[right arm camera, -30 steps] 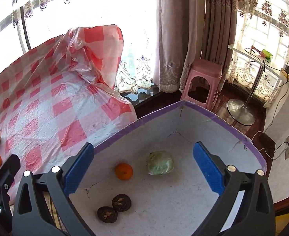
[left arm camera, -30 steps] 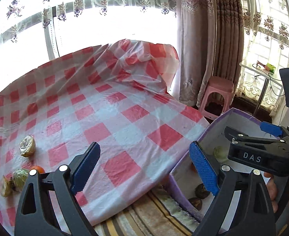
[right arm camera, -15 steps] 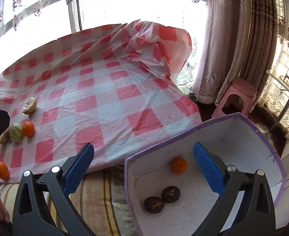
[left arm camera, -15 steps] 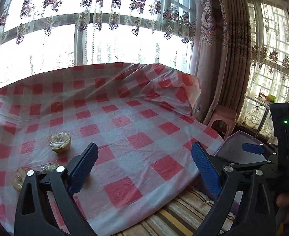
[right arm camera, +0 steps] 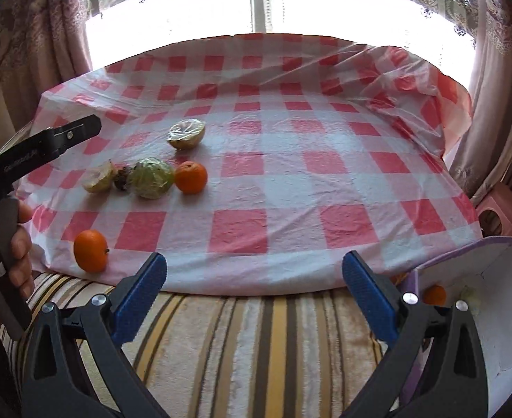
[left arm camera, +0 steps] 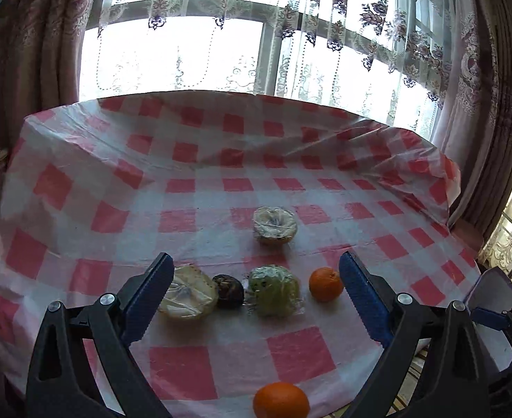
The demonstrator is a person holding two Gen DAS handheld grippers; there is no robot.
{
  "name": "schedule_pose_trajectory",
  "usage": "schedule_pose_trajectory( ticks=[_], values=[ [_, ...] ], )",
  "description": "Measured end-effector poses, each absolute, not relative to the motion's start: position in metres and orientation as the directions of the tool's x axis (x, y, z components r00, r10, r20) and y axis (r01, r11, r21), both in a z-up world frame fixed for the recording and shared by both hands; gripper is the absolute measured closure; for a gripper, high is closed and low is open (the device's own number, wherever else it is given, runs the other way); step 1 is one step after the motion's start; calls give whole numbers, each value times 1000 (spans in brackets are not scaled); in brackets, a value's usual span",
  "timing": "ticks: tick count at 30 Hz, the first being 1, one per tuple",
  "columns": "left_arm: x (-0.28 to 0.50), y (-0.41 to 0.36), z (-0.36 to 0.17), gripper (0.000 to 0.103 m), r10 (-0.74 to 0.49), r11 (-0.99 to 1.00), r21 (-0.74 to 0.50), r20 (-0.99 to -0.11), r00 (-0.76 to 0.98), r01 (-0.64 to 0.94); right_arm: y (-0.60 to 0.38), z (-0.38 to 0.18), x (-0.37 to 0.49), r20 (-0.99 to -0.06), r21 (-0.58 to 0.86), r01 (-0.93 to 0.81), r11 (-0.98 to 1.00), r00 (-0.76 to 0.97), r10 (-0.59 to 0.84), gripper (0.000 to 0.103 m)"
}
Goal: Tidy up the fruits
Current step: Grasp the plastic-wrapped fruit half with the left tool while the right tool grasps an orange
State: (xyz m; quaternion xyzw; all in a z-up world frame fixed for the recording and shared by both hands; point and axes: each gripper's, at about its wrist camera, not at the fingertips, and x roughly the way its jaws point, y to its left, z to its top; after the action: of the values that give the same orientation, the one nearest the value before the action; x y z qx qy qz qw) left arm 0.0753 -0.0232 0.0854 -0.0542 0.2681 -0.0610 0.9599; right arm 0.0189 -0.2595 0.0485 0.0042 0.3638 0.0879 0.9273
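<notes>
Fruits lie on the red-checked cloth (left arm camera: 290, 188): a wrapped green fruit (left arm camera: 274, 290), a dark fruit (left arm camera: 228, 291), a wrapped pale half (left arm camera: 189, 292), another wrapped half (left arm camera: 274, 225), an orange (left arm camera: 325, 284) and a nearer orange (left arm camera: 281, 401). My left gripper (left arm camera: 254, 299) is open and empty, with the row of fruits showing between its fingers. My right gripper (right arm camera: 254, 299) is open and empty over the striped blanket (right arm camera: 256, 348). The same fruits show in the right wrist view: green fruit (right arm camera: 151, 177), orange (right arm camera: 191, 177), near orange (right arm camera: 91, 250). The purple-edged box (right arm camera: 499, 313) holds an orange (right arm camera: 435, 295).
The left gripper body and hand (right arm camera: 12, 181) show at the left of the right wrist view. A pink stool (right arm camera: 499, 209) stands right of the table. Curtains and a bright window lie behind. The cloth bunches up at the far right corner (right arm camera: 430, 97).
Both grippers have swung left, away from the box and toward the fruits on the cloth. The box has slid to the right edge of both views. Both stay open.
</notes>
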Motion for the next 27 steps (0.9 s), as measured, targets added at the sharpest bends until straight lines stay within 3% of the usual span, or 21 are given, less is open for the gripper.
schedule_pose_trajectory(
  ticks=[10, 16, 21, 27],
  values=[
    [91, 33, 61, 13, -79, 976, -207, -605, 792, -61, -179, 49, 20, -686, 52, -371, 927, 662, 303, 3],
    [97, 46, 49, 18, -69, 969, -227, -636, 769, -101, -145, 41, 28, -717, 60, -455, 889, 600, 355, 17],
    [100, 47, 39, 20, -83, 968, -231, -656, 750, -95, -125, 34, 34, -741, 60, -503, 862, 556, 376, 20],
    [107, 42, 30, 22, -110, 971, -229, -682, 723, -68, -114, 24, 45, -774, 82, -517, 852, 506, 381, 37]
  ],
)
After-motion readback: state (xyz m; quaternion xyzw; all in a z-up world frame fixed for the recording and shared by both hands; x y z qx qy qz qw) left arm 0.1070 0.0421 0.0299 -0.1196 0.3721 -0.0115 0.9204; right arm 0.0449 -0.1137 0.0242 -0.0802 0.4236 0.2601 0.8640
